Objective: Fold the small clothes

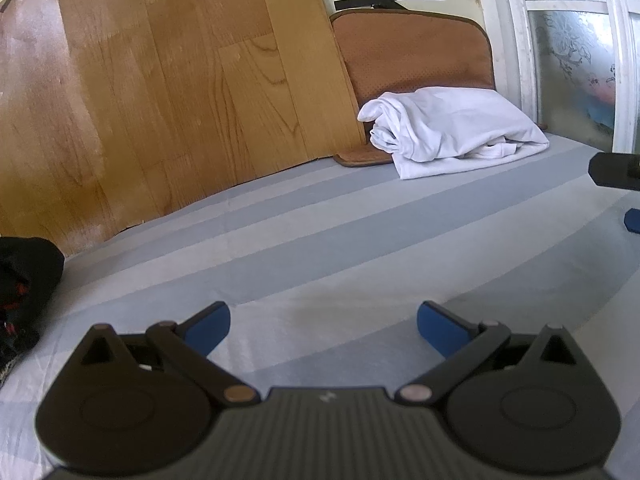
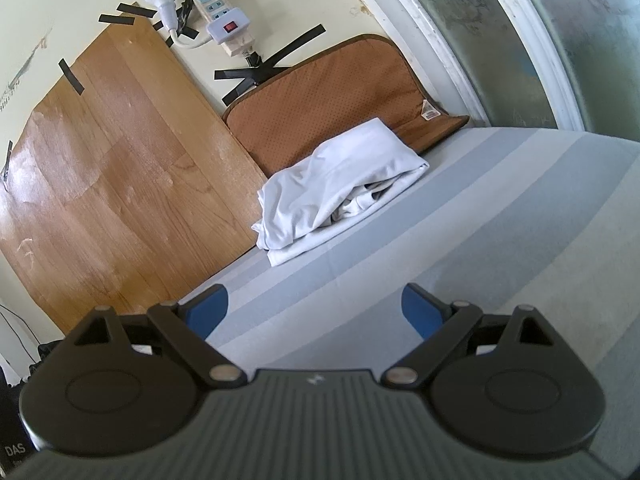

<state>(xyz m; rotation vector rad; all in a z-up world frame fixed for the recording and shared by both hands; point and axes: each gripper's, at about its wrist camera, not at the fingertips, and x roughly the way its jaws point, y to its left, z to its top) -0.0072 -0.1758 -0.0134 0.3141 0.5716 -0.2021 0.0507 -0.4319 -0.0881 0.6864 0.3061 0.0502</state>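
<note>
Tongs of the left hand (image 1: pixel 323 328) hang low over the striped grey and pale-blue bedsheet (image 1: pixel 320 240), their blue-padded fingers (image 1: pixel 208 330) spread wide with nothing between them. Tongs of the right hand (image 2: pixel 315 312) sit above the same sheet (image 2: pixel 460 240), also spread wide and empty; in the left view a black finger with a blue pad shows at the right edge.

Nearer than the folded white cotton garment (image 1: pixel 448 128) and far off to its left, a dark bundle of black cloth with red marks (image 1: pixel 24 280) lies at the sheet's edge. The white garment (image 2: pixel 340 184) itself lies well beyond both tongs, touching neither, loosely folded with creased layers showing at its open side. It rests partly on the sheet and partly against the brown perforated padded mat (image 1: pixel 412 52) leaning on the wall directly behind it. Left of the garment stands a wood-grain panel (image 1: pixel 160 80). Above the garment, a white power strip (image 2: pixel 218 12) is taped to the wall.
</note>
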